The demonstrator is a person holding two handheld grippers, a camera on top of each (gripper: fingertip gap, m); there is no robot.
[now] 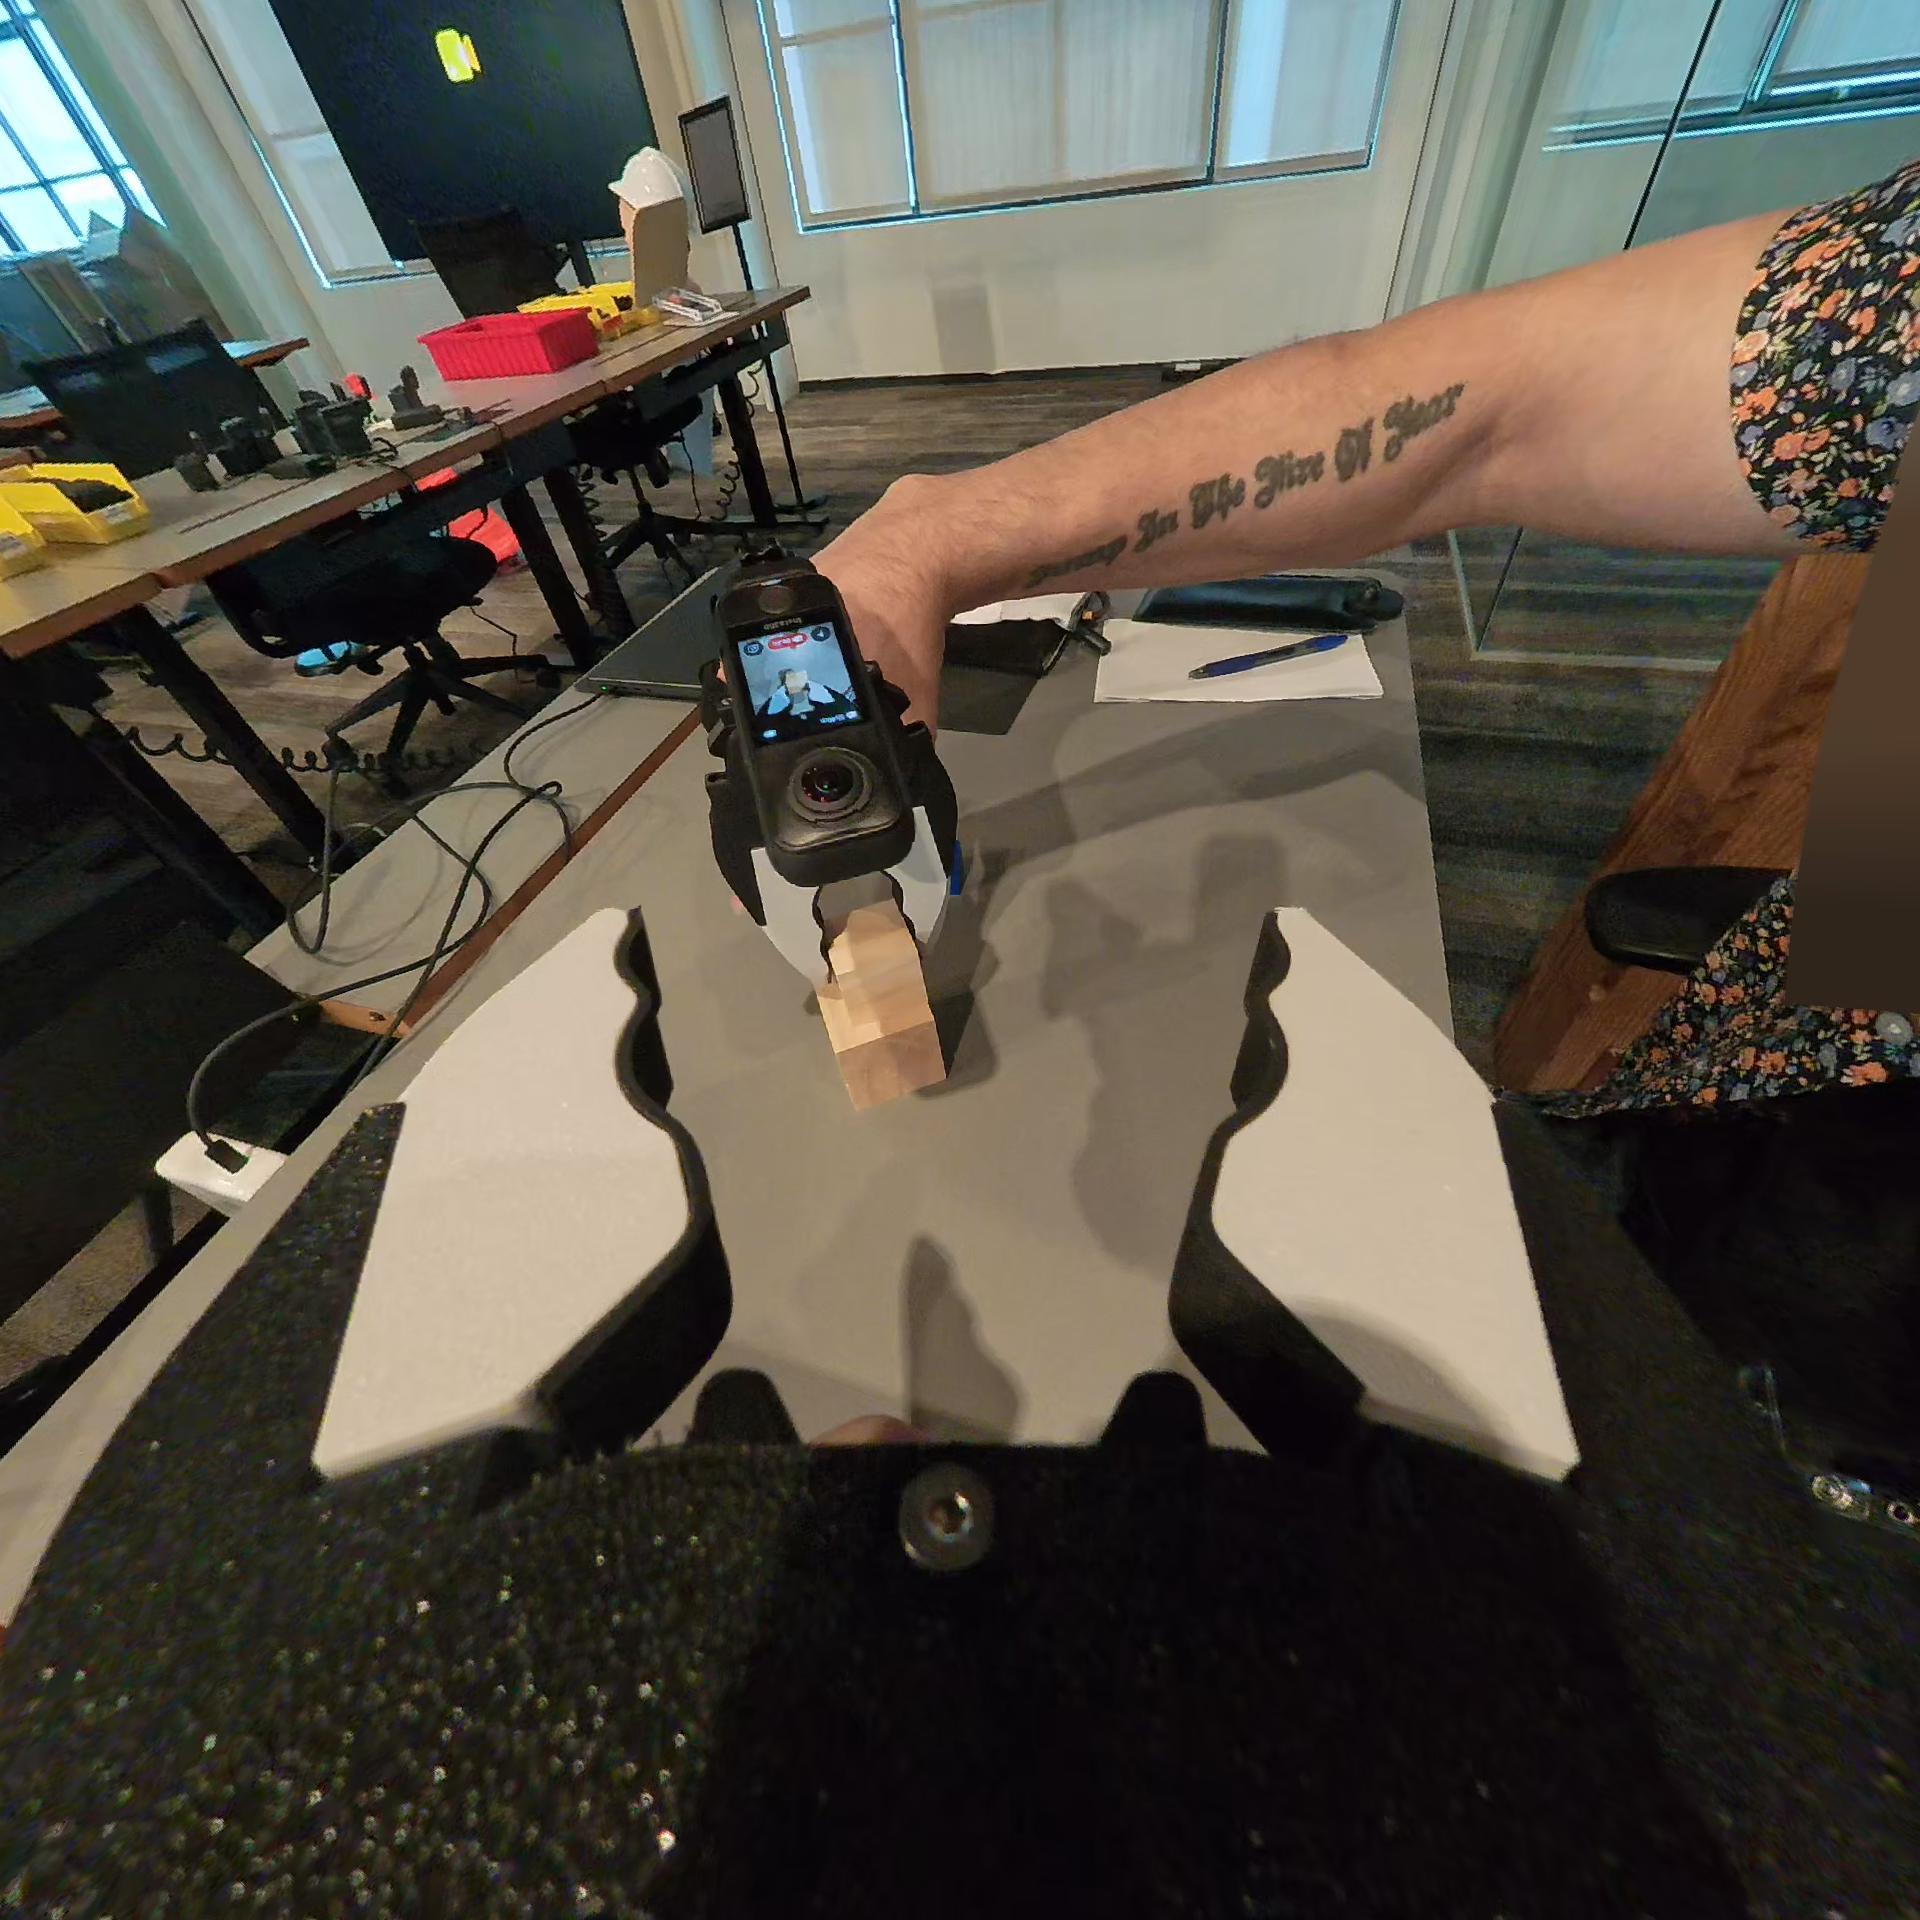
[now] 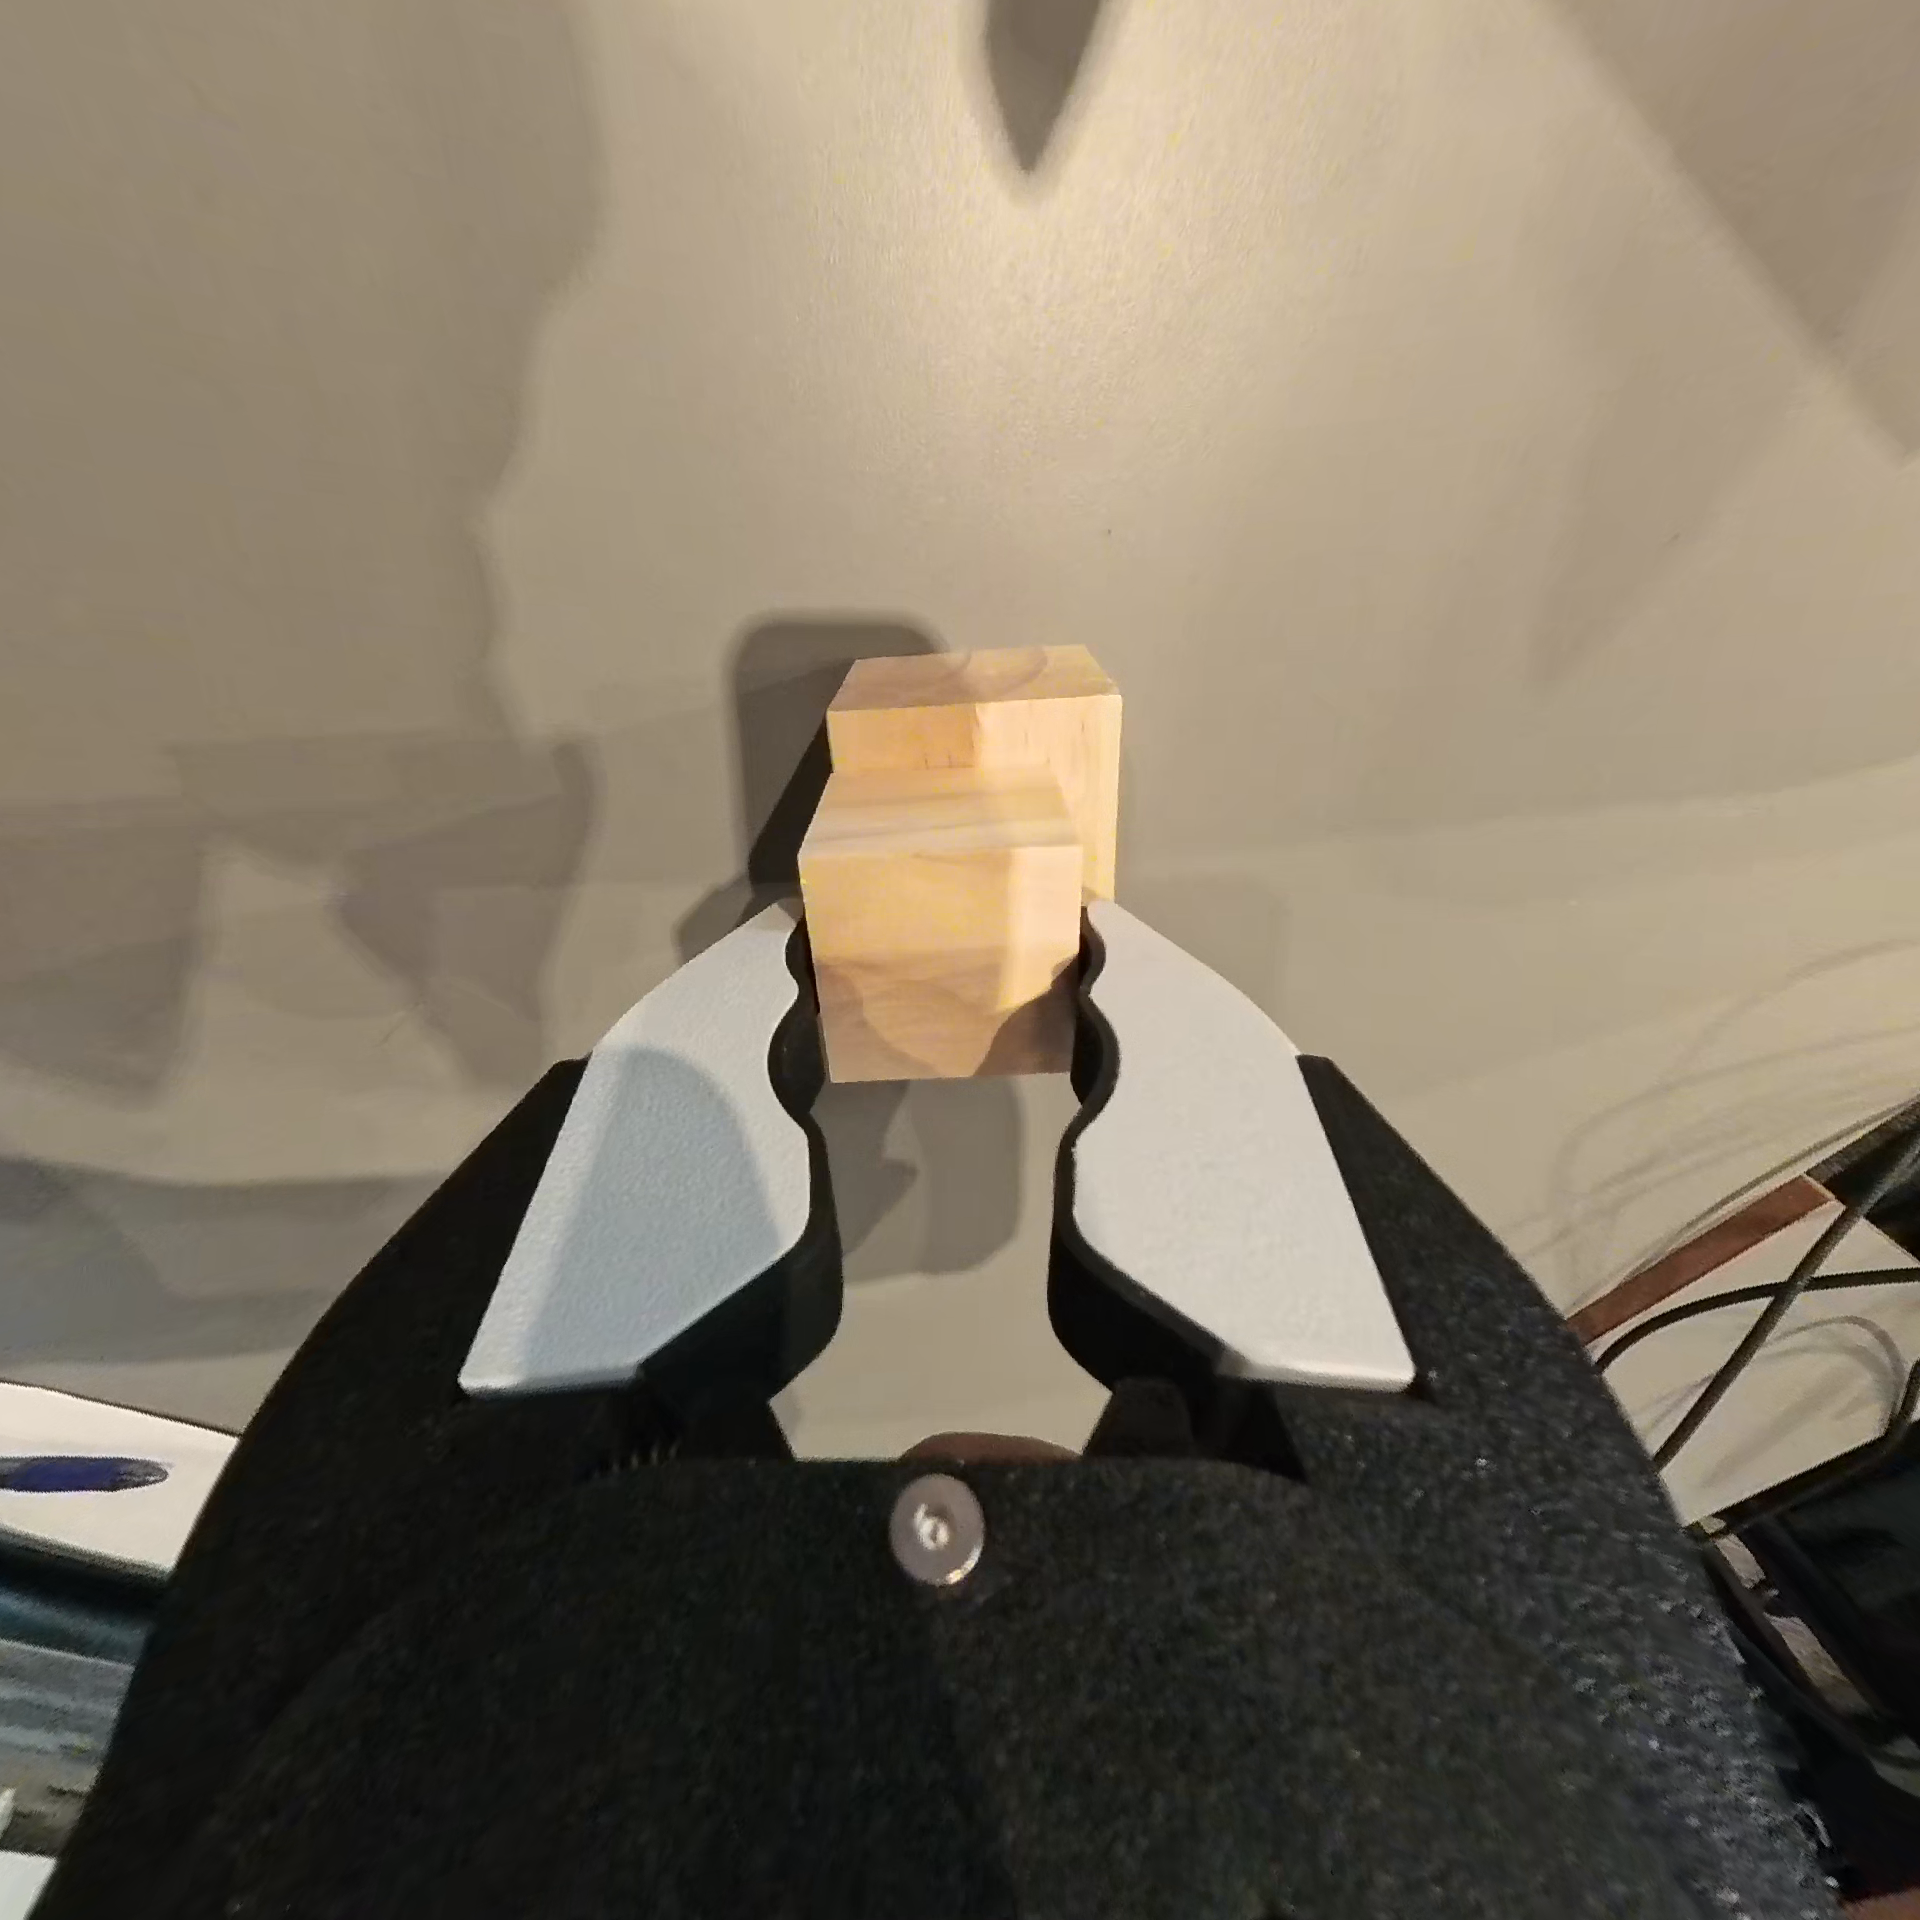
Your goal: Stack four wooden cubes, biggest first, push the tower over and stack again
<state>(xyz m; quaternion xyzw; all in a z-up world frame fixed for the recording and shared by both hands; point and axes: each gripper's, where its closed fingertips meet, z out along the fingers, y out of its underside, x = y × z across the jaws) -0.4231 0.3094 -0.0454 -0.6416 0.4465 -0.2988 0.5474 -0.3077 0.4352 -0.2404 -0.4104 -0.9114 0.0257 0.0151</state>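
Grey and matte, the table (image 1: 1195,935) fills the near ground of an open office with tall windows. Closest in the left wrist view, the left gripper (image 1: 951,1039) hovers low over the bare tabletop, its fingers (image 1: 520,1174) spread wide and holding nothing. Just beyond them, near the middle of the table, stand the wooden blocks (image 1: 883,1013), pale cubes stacked with their edges offset. The right gripper (image 2: 945,961) comes in from the far side, facing the left one, its fingers narrowed onto the upper block (image 2: 940,971), pads touching both side faces, while the lower block (image 2: 1049,727) sits beneath and partly behind it in that view. Whether the upper block rests on the lower or is slightly lifted cannot be told. The likely slip, as I judge it: only the fingertips pinch the smooth wood, so a small twist could let the cube rotate out, and any sideways drag could nudge the offset stack over. The person's right forearm (image 1: 1299,488) reaches across from the right, hand (image 1: 894,592) wrapped round the gripper's handle, wrist tipped downward. Farther off lie a blue pen (image 1: 1268,655) on white paper (image 1: 1236,681), a closed laptop (image 1: 665,655), and other desks with red and yellow bins.
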